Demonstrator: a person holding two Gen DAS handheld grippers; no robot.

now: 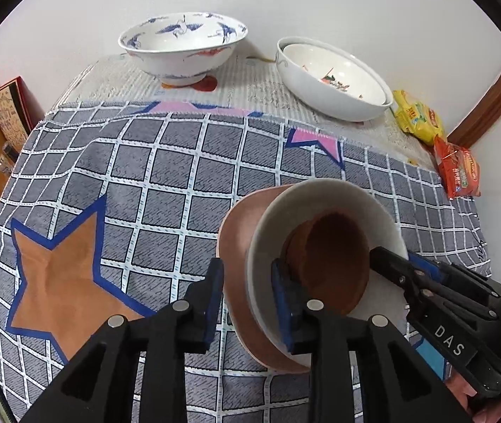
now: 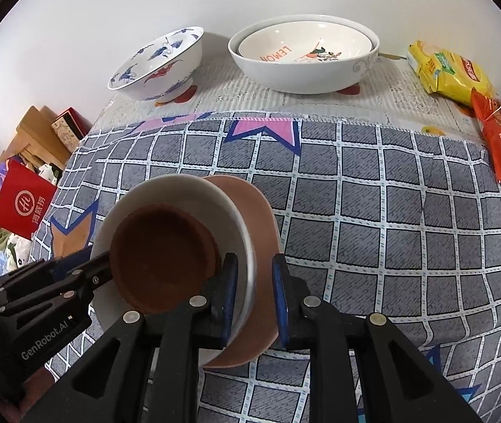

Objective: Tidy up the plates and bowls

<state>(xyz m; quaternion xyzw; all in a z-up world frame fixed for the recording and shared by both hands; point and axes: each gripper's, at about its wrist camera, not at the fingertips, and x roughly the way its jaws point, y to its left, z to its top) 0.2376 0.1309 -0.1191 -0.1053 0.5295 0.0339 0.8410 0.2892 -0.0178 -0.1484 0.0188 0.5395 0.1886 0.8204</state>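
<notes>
A stack of dishes sits on the checked cloth (image 1: 166,162) near its front edge: a pink plate (image 1: 236,246) at the bottom, a white plate (image 1: 324,197) on it, and a brown bowl (image 1: 335,257) nested on top. The stack's rim is straddled on one side by the left gripper (image 1: 248,303) and on the opposite side by the right gripper (image 2: 253,299); each pair of jaws is seen slightly apart, with gaps to the rim, not clamped. At the back, by the wall, a blue-patterned bowl (image 1: 183,46) stands empty, and beside it a large white bowl (image 2: 303,67) holds a smaller bowl (image 2: 303,46). Two snack packets (image 2: 451,70) lie at the right edge.
</notes>
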